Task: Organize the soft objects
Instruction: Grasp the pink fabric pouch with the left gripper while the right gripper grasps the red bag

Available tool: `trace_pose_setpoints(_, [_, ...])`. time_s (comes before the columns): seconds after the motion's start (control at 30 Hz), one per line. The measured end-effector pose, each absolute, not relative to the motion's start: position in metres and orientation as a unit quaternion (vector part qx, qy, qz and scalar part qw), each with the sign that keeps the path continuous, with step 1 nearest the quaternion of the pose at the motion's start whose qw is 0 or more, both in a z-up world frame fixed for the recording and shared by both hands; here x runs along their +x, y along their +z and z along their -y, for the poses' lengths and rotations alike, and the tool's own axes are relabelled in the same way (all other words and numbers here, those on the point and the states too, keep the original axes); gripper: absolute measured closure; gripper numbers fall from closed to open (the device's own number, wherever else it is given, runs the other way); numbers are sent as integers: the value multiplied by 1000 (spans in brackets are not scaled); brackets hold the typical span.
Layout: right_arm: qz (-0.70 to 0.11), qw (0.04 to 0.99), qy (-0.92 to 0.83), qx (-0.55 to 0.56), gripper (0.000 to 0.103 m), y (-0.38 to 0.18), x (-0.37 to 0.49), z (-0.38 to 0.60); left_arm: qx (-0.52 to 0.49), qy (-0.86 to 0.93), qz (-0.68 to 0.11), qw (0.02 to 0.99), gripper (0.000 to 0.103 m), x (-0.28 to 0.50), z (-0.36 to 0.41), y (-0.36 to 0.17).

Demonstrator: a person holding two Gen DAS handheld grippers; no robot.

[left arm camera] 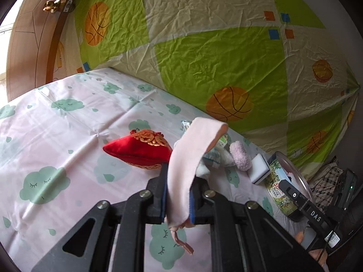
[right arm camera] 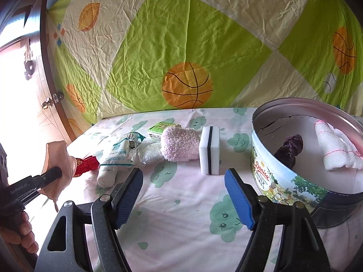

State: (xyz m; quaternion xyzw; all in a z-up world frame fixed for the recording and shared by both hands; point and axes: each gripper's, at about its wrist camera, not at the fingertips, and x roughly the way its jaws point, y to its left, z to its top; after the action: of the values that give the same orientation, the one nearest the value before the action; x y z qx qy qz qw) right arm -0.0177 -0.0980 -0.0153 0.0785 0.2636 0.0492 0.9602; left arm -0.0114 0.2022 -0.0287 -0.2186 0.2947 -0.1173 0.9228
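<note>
My left gripper [left arm camera: 179, 174] is shut on a pale pink cloth [left arm camera: 192, 145], which arches up above the bed and trails a strap below the jaws. In the right wrist view the same cloth [right arm camera: 59, 165] hangs at the far left. Behind it lie a red embroidered cushion [left arm camera: 136, 147], a white printed packet [right arm camera: 118, 156], a fluffy pink mitt [right arm camera: 179, 144] and a white sponge with a black stripe [right arm camera: 209, 150]. My right gripper [right arm camera: 183, 188] stands open over the sheet with nothing between its pads, just left of the open cookie tin [right arm camera: 272, 181].
The tin holds dark purple yarn [right arm camera: 289, 149] and a white gauze cloth [right arm camera: 335, 149]. A green pack [right arm camera: 162, 128] and a clear bag [right arm camera: 149, 150] lie by the packet. A basketball-print sheet [right arm camera: 188, 45] hangs behind the bed; a wooden door [left arm camera: 29, 45] stands at left.
</note>
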Motion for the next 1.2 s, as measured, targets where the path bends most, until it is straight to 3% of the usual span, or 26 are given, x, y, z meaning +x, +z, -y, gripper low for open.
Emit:
trace_pose_setpoints(0.13, [-267, 957, 86, 76, 26, -14, -18, 81, -236, -142, -318, 907, 91, -26, -217, -39])
trace_pose_setpoints(0.2, [-272, 953, 107, 75, 26, -12, -16, 70, -211, -127, -341, 907, 83, -29, -218, -43])
trace_pose_setpoints(0.33, [-275, 950, 124, 78, 26, -9, -12, 49, -192, -112, -378, 899, 76, -31, -219, -58])
trace_pose_setpoints(0.4, [-279, 949, 128, 75, 26, -11, -11, 41, -205, -126, -374, 896, 51, -34, -218, -60])
trace_pose_setpoints(0.47, [-280, 949, 131, 64, 26, -13, -11, 34, -218, -138, -372, 892, 35, -35, -215, -58])
trace_pose_setpoints(0.5, [-280, 949, 131, 56, 26, -13, -12, 31, -217, -135, -372, 892, 35, -34, -212, -57])
trace_pose_setpoints(0.53, [-278, 950, 130, 51, 26, -13, -13, 29, -206, -125, -372, 897, 36, -32, -207, -56])
trace_pose_setpoints(0.57, [-275, 952, 129, 47, 26, -13, -14, 27, -178, -108, -373, 904, 49, -31, -201, -56])
trace_pose_setpoints(0.6, [-273, 953, 128, 46, 26, -11, -15, 26, -144, -86, -379, 910, 69, -31, -195, -55])
trace_pose_setpoints(0.67, [-271, 953, 129, 51, 26, -9, -14, 24, -117, -93, -388, 910, 89, -31, -192, -57])
trace_pose_setpoints(0.9, [-304, 931, 171, 109, 26, -8, 5, 6, -111, -121, -370, 914, 89, -59, -211, -57])
trace_pose_setpoints(1.2, [-423, 858, 237, 170, 26, -41, 49, -66, -107, -80, -357, 924, 89, -87, -236, -54])
